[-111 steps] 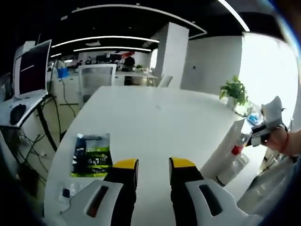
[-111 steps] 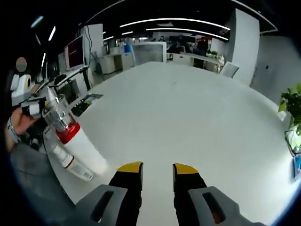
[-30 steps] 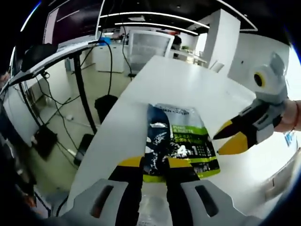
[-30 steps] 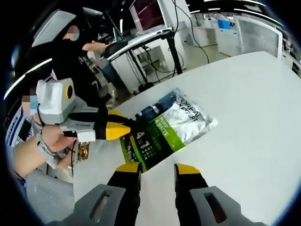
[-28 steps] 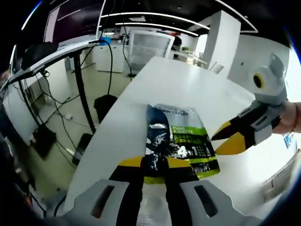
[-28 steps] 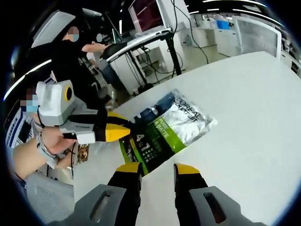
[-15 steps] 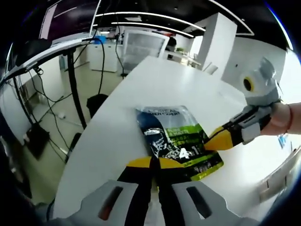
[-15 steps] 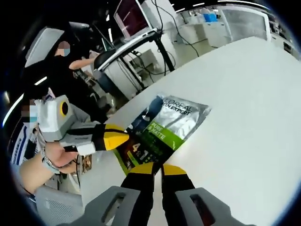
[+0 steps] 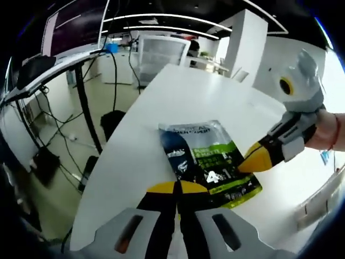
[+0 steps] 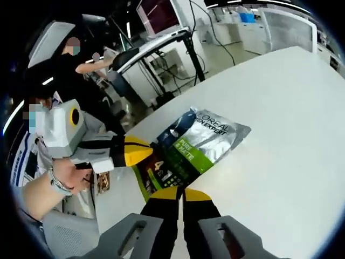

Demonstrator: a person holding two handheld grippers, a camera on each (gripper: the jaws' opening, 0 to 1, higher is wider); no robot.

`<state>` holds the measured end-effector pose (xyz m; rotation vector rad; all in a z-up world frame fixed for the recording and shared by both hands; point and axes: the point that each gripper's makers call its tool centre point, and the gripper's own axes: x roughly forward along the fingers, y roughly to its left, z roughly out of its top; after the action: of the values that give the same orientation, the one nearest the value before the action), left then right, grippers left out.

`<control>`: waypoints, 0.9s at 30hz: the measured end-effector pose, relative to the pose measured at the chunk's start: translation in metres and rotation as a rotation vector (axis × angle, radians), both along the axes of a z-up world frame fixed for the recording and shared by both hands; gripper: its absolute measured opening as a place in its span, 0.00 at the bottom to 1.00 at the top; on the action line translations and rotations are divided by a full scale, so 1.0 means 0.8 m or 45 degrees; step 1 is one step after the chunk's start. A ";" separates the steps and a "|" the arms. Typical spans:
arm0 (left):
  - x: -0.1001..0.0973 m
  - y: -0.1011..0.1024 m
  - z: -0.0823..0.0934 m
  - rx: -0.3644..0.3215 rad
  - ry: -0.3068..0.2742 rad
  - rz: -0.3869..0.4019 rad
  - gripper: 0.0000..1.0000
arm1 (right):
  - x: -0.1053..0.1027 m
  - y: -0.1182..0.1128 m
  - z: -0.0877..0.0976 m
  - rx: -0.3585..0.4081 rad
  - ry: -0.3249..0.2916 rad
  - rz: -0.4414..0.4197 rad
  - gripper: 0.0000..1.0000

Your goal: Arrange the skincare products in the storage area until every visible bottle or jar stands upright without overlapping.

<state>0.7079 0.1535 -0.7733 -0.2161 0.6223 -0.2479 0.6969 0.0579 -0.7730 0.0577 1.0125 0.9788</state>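
A flat foil pouch point(image 9: 207, 162) printed in dark blue and green lies near the corner of a white table point(image 9: 205, 91). In the left gripper view my left gripper point(image 9: 178, 187) has its jaws pressed together on the pouch's near edge. The right gripper point(image 9: 253, 160) reaches in from the right, pinched on the pouch's right edge. In the right gripper view the same pouch point(image 10: 197, 143) lies ahead. My right gripper point(image 10: 180, 193) is shut on its near edge, and the left gripper point(image 10: 141, 151) grips its left corner. A hand holds each gripper.
The table's edge point(image 9: 116, 156) drops to a floor with cables and a desk stand point(image 9: 86, 81). A desk with a monitor point(image 10: 156, 16) and a person point(image 10: 59, 59) are behind the left gripper. White tabletop point(image 10: 280, 108) stretches far beyond the pouch.
Both grippers closed from open onto the pouch's edges within the last second. Since half a second ago the pouch has turned slightly with them.
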 end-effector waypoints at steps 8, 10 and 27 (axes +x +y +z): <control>-0.003 -0.022 0.075 -0.069 -0.180 -0.083 0.02 | -0.003 -0.020 0.078 0.231 0.007 -0.088 0.00; -0.008 -0.029 0.098 -0.061 -0.211 -0.102 0.02 | -0.014 -0.027 0.100 0.229 -0.062 -0.081 0.00; -0.117 -0.065 0.182 -0.062 -0.373 -0.102 0.02 | -0.103 -0.051 0.177 0.053 -0.450 -0.010 0.00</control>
<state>0.6145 0.1016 -0.6278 -0.1973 0.3353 -0.3648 0.6145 0.0169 -0.6315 -0.0749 0.6670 0.9625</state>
